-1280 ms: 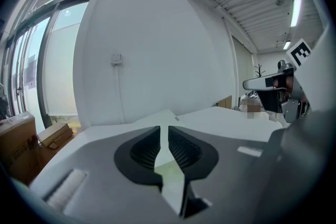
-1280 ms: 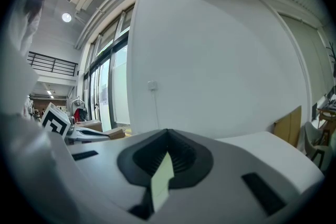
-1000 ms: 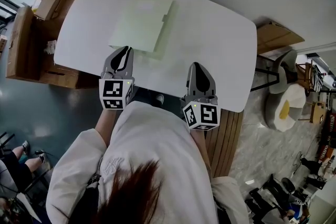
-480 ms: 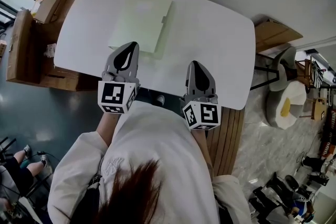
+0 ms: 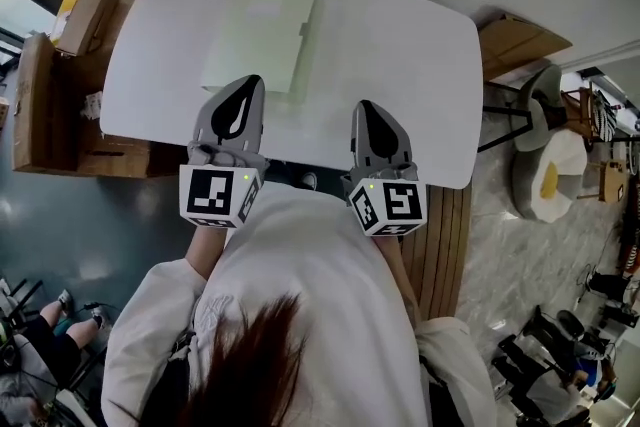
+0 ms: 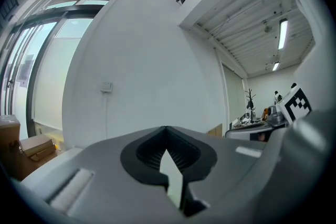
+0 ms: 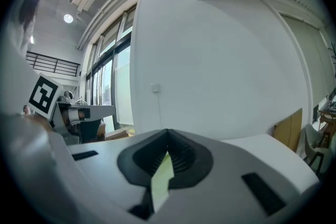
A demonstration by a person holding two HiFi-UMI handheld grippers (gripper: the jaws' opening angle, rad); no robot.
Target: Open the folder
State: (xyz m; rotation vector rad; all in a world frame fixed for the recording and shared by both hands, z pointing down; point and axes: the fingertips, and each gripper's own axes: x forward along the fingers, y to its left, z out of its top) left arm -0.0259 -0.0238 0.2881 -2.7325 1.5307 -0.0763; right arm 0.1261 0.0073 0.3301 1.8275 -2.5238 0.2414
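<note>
**First speaker:** Pale green folder: where does it lie, and is it open?

**Second speaker:** It lies closed and flat on the white table, toward the far left. Nothing touches it.

**First speaker:** And the grippers?

**Second speaker:** Both are held level above the table's near edge, short of the folder. The left gripper has its jaws pressed together on nothing. The right gripper also looks closed and empty. The opening seems not yet begun: the cover's edge must first be caught and swung over.
</note>
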